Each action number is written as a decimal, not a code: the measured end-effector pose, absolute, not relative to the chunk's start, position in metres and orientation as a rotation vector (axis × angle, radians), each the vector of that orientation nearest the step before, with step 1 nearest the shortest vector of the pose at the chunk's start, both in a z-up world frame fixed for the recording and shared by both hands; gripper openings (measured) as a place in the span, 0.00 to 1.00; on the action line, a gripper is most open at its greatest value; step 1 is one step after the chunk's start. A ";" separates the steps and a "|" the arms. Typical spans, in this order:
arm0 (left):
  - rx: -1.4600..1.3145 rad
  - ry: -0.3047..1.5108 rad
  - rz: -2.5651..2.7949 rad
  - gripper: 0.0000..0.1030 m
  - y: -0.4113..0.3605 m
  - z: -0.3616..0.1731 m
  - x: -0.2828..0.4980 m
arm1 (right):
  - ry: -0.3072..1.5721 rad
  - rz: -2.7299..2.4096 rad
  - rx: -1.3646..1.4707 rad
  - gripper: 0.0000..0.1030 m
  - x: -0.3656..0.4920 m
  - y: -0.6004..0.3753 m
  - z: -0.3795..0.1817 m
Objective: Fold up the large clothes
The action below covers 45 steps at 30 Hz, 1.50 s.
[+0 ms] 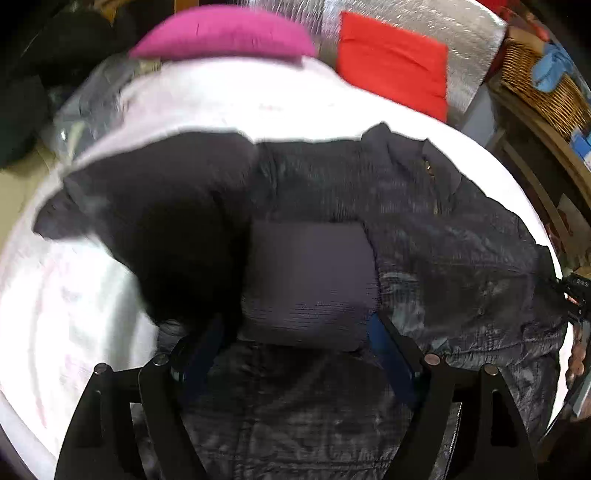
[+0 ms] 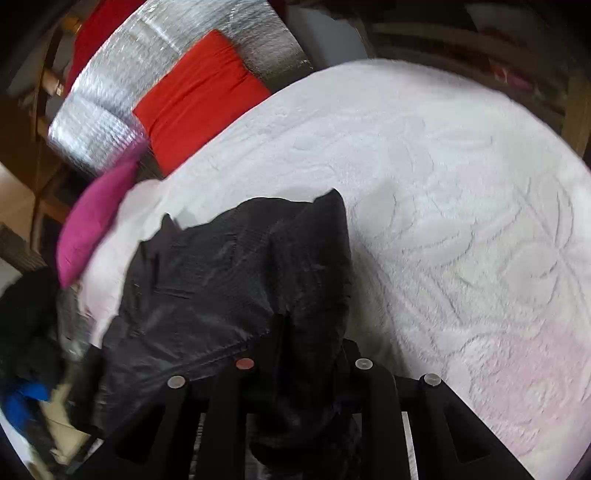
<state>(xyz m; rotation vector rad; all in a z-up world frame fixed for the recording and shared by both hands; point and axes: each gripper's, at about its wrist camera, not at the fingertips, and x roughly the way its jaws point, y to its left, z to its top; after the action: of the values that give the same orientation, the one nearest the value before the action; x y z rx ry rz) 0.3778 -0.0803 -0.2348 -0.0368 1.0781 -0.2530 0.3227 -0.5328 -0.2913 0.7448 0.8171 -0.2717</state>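
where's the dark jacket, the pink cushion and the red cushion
dark jacket (image 1: 461, 236), left wrist view, on its quilted body
pink cushion (image 1: 225, 33), left wrist view, on its top face
red cushion (image 2: 199, 99), right wrist view, on its middle

Dark jacket (image 2: 236, 280) folds hide the right gripper's (image 2: 295, 354) jaws.

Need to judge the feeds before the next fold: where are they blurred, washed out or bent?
Left wrist view: motion blur smears the black jacket at its left part and the magenta cushion; white bedspread overexposed. Right wrist view: sharper, bedspread pattern readable, left edge blurred. Both bend strongly at the fisheye rim.
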 end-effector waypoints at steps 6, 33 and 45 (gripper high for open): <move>-0.129 1.055 -0.286 0.54 -0.078 -0.240 0.391 | 0.771 -0.223 0.877 0.78 0.302 -0.546 -0.286; 0.099 0.949 -0.058 0.19 -0.084 -0.240 0.398 | 0.804 -0.316 0.718 0.63 0.312 -0.525 -0.286; 0.136 0.826 -0.109 0.57 -0.091 -0.200 0.367 | 0.665 -0.166 0.518 0.56 0.261 -0.480 -0.230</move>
<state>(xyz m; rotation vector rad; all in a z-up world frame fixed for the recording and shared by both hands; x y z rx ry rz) 0.3671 -0.0906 -0.1996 0.1356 0.8256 -0.1087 0.2613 -0.4803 -0.2299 0.5184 0.6653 -0.1655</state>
